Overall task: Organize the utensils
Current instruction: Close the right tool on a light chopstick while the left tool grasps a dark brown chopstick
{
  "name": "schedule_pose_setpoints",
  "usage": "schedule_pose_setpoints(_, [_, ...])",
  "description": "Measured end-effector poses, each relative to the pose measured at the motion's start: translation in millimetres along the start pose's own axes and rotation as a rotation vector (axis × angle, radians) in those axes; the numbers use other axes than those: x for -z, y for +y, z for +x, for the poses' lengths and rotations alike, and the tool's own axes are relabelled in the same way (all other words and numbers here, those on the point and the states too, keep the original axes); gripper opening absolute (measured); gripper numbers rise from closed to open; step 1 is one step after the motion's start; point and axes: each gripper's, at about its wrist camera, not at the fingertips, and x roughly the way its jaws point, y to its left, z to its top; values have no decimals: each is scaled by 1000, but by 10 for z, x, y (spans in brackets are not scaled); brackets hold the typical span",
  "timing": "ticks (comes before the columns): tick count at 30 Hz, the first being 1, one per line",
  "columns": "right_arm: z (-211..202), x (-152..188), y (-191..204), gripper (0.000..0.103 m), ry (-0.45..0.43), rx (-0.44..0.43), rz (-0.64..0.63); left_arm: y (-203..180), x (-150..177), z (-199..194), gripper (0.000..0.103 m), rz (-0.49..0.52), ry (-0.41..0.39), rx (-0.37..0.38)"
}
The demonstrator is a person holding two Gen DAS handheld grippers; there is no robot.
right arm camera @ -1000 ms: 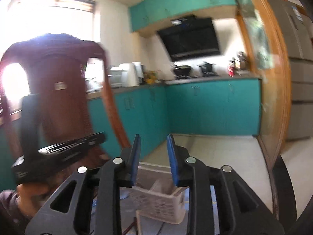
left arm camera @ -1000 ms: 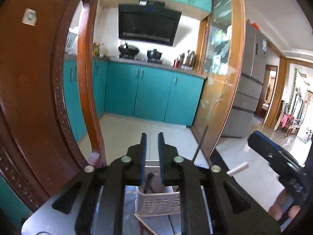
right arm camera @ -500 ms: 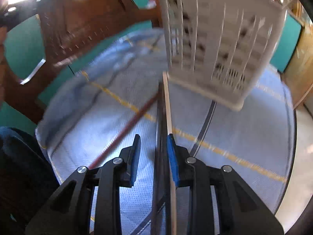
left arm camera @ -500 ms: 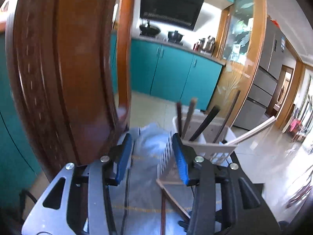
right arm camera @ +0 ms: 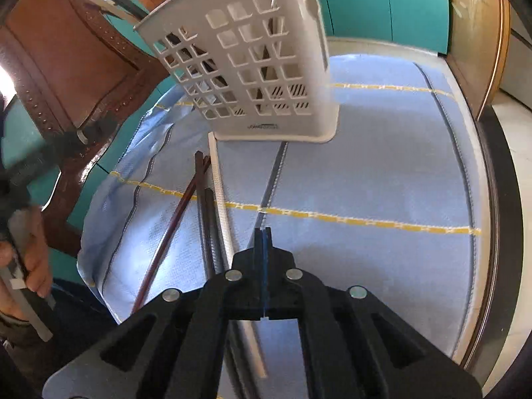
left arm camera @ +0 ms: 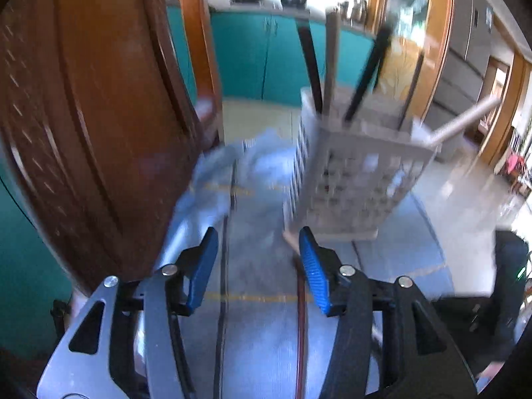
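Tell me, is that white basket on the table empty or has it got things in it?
Not empty. Several chopsticks stick up out of the white basket, and dark sticks show through its holes. More chopsticks lie on the blue cloth.

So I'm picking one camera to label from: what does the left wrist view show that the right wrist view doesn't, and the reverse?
Only the left wrist view shows the utensil handles standing out of the basket top, and the open left gripper.

Only the right wrist view shows the white chopstick and dark chopsticks lying full length on the cloth, and the shut right gripper.

Both show the white basket, blue cloth and wooden chair.
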Motion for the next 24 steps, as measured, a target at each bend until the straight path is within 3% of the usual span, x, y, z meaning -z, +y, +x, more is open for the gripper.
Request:
schedule_pose_setpoints(1, [-30,16,12,6,-4,-10,-12,-9,39,62,52,-3,34,3])
schedule_pose_setpoints(3, [-23,35,138,27,-11,-4,-69,-15,111,198,52,-19,109,16])
schedule_pose_setpoints(4, [2,65,211,27,-6,11,-107,-7,141,249,52,-28,135,22])
schedule_pose_setpoints(7, [182,124,355,28,39,70,-163,-13,211,359,52,-32,181,28])
schedule_pose_setpoints(9, [180,119,353,27,14,91,-155,-45,244,373,52,-16,184,19])
schedule_pose_setpoints(12, [146,100,245,11,30,98,-110,-67,322,394,53,1,196,15])
schedule_pose_setpoints(17, [36,169,115,8,56,106,-87,-77,363,449,53,7,215,2])
schedule_pose_setpoints(24, [-349,740,-419,8,9,-3,266,-86,420,431,54,12,226,20])
